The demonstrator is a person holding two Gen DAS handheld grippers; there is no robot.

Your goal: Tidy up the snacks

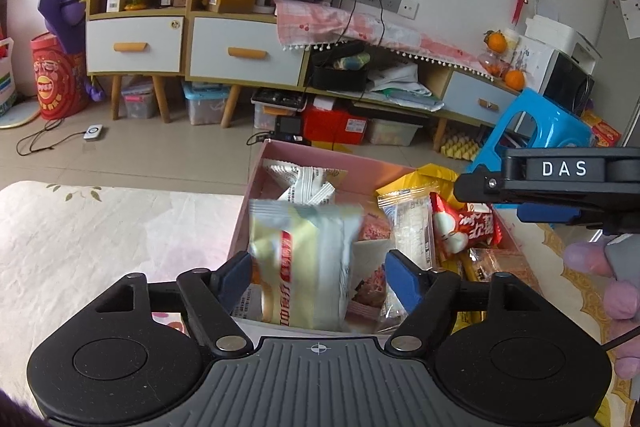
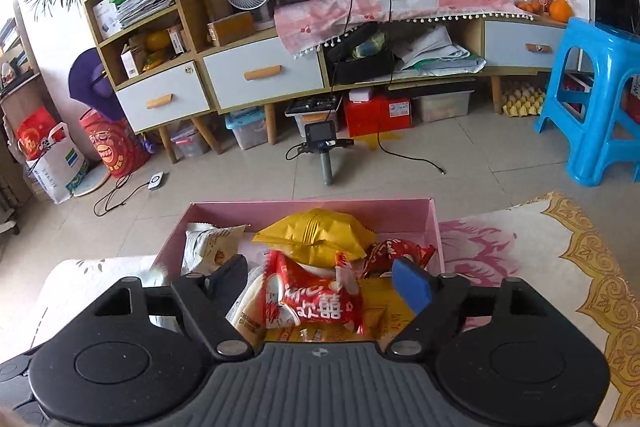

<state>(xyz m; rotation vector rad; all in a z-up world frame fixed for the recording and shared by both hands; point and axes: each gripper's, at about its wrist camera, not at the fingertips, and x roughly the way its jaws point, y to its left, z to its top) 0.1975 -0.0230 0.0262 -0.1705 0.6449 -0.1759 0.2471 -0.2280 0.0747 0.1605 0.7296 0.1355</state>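
A pink box (image 1: 256, 183) holds several snack packets on a patterned cloth. My left gripper (image 1: 318, 277) is open over the box's near left part; a pale yellow-and-white packet (image 1: 304, 259), blurred, stands between its fingers without being pinched. My right gripper (image 2: 320, 277) is open above the box (image 2: 434, 223), with a red-and-white packet (image 2: 316, 301) between its fingers and apart from them. A yellow bag (image 2: 316, 231) lies behind it. The right gripper also shows in the left wrist view (image 1: 516, 203), over the red packet (image 1: 468, 225).
A white packet (image 1: 304, 181) lies at the box's far end. The tiled floor (image 2: 400, 175) lies beyond the box. A blue plastic stool (image 2: 592, 99) stands at the right. A low cabinet (image 2: 260, 75) with drawers lines the wall. Cables and a handle device (image 2: 326, 147) lie on the floor.
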